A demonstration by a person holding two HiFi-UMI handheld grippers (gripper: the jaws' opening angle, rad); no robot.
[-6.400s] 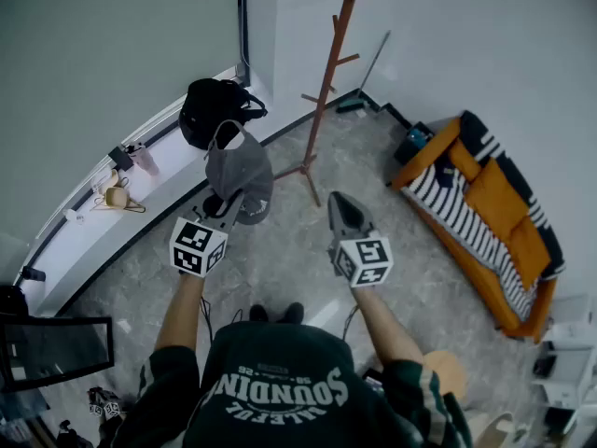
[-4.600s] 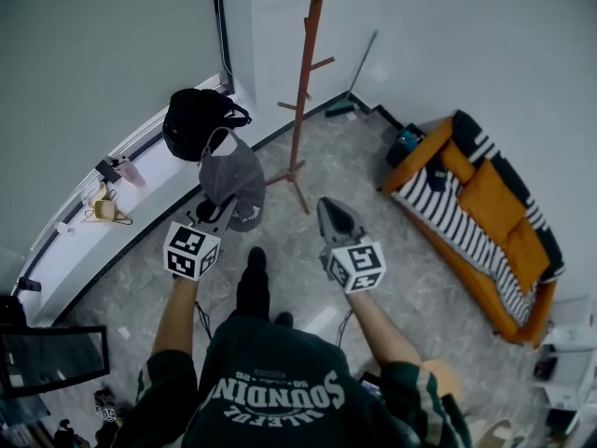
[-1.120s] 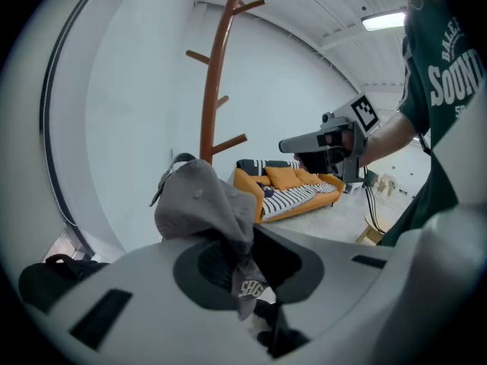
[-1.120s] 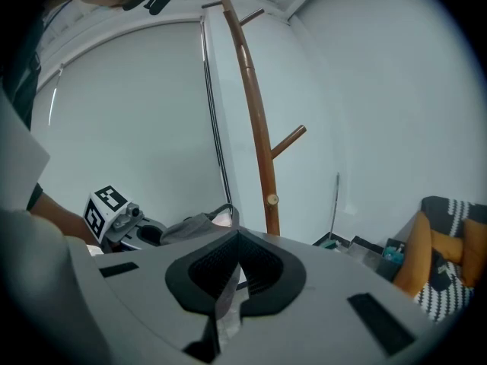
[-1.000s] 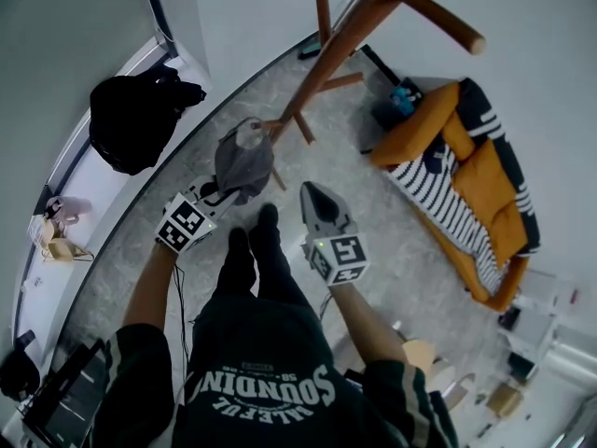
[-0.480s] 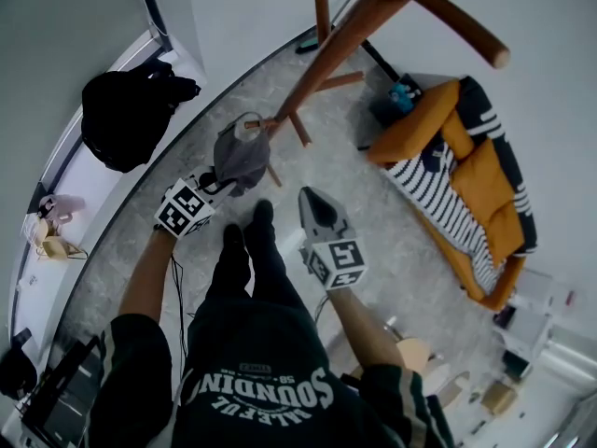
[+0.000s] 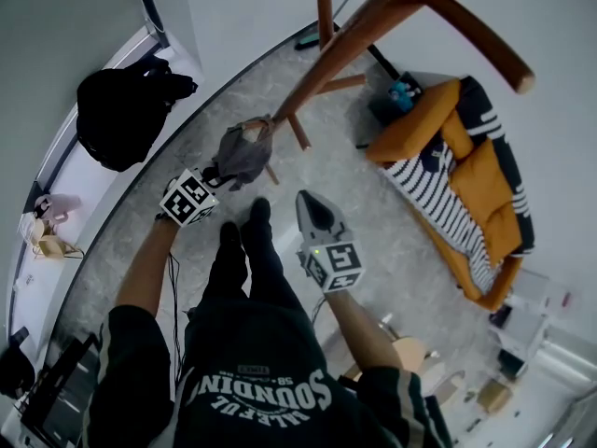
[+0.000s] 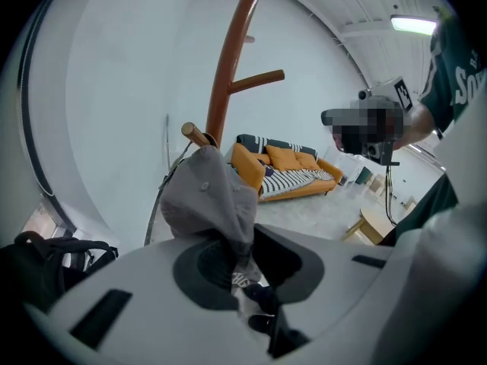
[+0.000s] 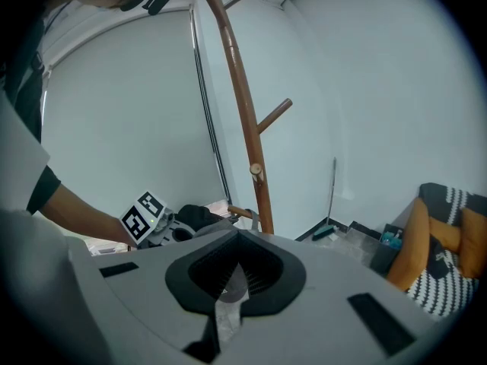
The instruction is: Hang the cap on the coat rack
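Left gripper point(image 7: 216, 174) tight on grey cap point(image 7: 244, 154) at coat rack point(image 7: 345, 45) lower peg point(image 8: 194, 134); right gripper point(image 7: 309, 205) jaws together, empty.

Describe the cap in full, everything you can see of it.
The cap is grey, soft cloth, crumpled and drooping, with a small round stud on its side. The left gripper has its fingers closed on the lower fabric, where pale lettering shows. Its top sits against a low peg of the brown wooden coat rack, with a thin strap at the peg; whether it is hooked on cannot be told.
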